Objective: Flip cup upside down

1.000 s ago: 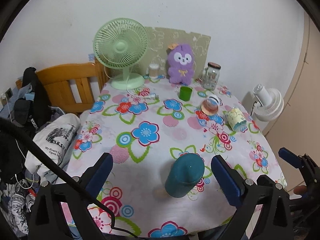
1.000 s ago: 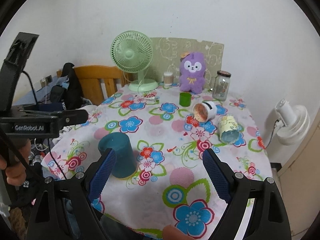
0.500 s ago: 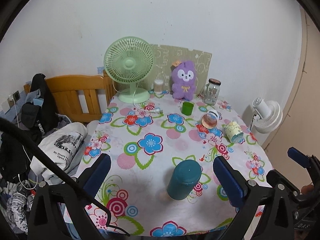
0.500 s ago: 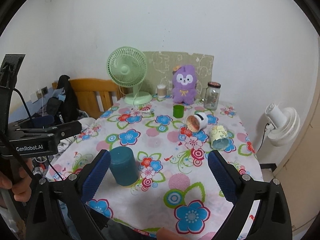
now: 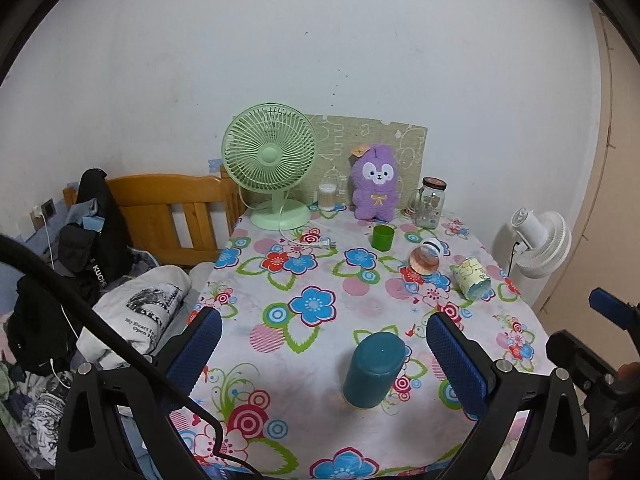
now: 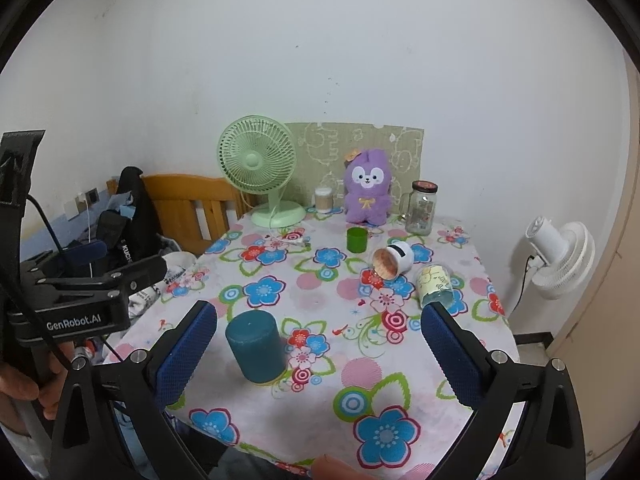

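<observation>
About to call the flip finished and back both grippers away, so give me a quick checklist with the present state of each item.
1. teal cup standing with closed base up, mouth down on the tablecloth: ok.
2. left gripper open, holding nothing: ok.
3. right gripper open, holding nothing: ok.
4. Cup clear of both blue pads, no contact visible: ok.
5. Cup rim sitting flat all round: cannot tell, the far side is hidden.
6. Other cups apart from it: white cup and yellow cup lie on their sides farther back: ok.
</observation>
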A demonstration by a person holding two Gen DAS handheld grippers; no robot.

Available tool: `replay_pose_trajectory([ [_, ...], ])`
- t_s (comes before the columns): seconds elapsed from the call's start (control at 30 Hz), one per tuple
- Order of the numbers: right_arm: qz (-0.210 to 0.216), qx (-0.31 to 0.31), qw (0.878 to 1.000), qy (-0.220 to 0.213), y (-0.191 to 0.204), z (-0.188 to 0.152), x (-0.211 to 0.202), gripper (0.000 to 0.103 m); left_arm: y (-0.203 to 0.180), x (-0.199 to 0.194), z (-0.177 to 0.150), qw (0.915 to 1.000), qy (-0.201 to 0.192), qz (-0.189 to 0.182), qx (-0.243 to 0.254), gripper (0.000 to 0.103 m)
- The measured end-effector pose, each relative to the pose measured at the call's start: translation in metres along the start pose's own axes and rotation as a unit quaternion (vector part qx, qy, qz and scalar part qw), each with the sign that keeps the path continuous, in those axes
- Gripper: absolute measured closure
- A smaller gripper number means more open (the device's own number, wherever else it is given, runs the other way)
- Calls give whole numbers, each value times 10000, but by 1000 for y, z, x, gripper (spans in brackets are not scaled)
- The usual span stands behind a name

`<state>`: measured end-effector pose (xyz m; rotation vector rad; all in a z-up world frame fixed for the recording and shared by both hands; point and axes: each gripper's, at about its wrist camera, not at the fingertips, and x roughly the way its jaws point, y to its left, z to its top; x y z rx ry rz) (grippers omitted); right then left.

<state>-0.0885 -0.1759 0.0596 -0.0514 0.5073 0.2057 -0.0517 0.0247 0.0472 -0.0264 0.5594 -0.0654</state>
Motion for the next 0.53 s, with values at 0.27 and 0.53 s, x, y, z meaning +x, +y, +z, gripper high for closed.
replay_pose_trajectory([
  [0.27, -85, -28, 10000, -28, -1, 0, 1, 0, -2, 1, 0, 10000, -3, 11, 37, 0],
  [0.53, -101, -48, 9999, 7, -2, -2, 3, 0, -7, 4, -2, 9998, 25, 15, 187, 0],
])
